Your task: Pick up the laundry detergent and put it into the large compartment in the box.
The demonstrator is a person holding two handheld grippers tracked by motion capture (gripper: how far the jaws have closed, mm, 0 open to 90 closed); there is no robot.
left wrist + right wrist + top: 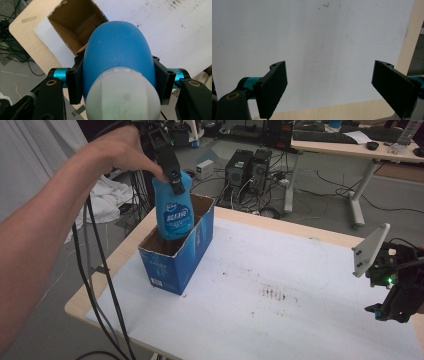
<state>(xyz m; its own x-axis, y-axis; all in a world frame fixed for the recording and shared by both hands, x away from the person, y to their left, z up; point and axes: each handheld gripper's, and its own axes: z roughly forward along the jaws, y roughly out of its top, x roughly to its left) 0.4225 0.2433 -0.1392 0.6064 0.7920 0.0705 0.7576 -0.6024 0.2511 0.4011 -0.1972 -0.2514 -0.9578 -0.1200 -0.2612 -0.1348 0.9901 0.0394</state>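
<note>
The left forearm reaches in from the left, its gripper (172, 175) pointing down and clamping a blue bottle (173, 210) partly inside the box (177, 262). The bottle's label is unreadable. The right gripper (329, 87) hangs open at the right.

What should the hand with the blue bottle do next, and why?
Probably lower it a little further. The left gripper is shut on the blue bottle, whose bottom is already inside the open blue box but looks not yet set down. The right gripper waits open.
</note>
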